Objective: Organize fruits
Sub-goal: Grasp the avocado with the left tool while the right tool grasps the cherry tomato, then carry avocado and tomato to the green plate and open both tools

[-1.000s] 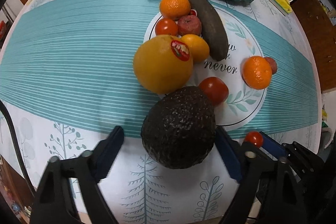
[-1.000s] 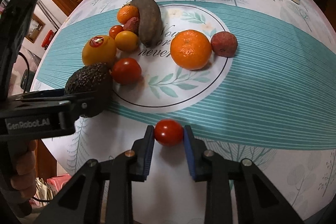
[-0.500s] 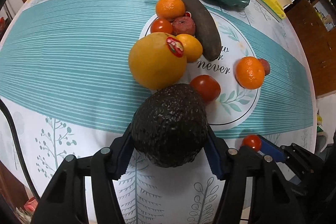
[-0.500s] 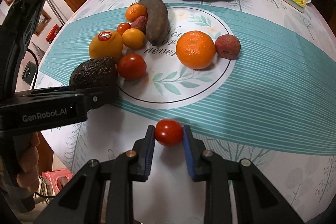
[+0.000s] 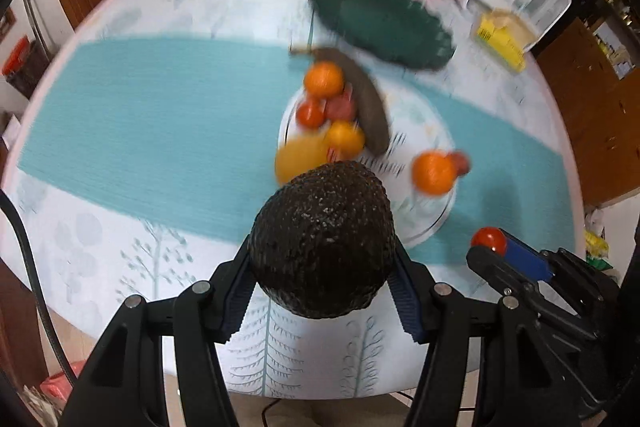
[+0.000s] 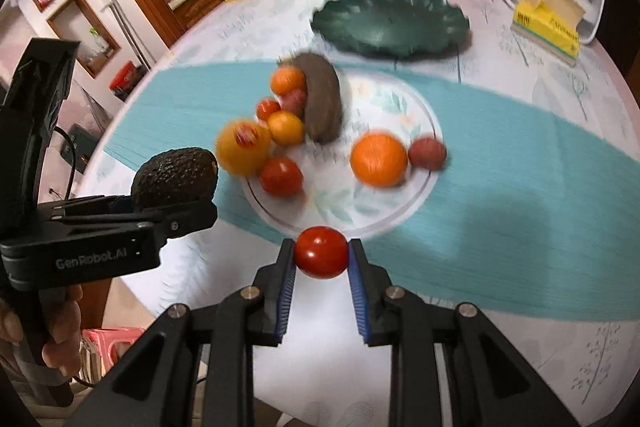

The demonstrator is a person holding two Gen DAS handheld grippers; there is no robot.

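Left hand-held gripper [image 5: 322, 291] clamps avocado [image 5: 323, 241] at its widest girth, above table [image 5: 120, 227]; heavy, pebbled, grippy. Right hand-held gripper [image 6: 321, 263] pinches small tomato [image 6: 321, 257]: smooth, soft, likely bruises.

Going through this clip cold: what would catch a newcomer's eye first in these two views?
The dark, bumpy avocado clamped in the left gripper fills the foreground of the left wrist view. In the right wrist view, the right gripper pinches a small red tomato. Beyond both, blurred fruit clusters at the table's centre, with an empty green plate farther back.
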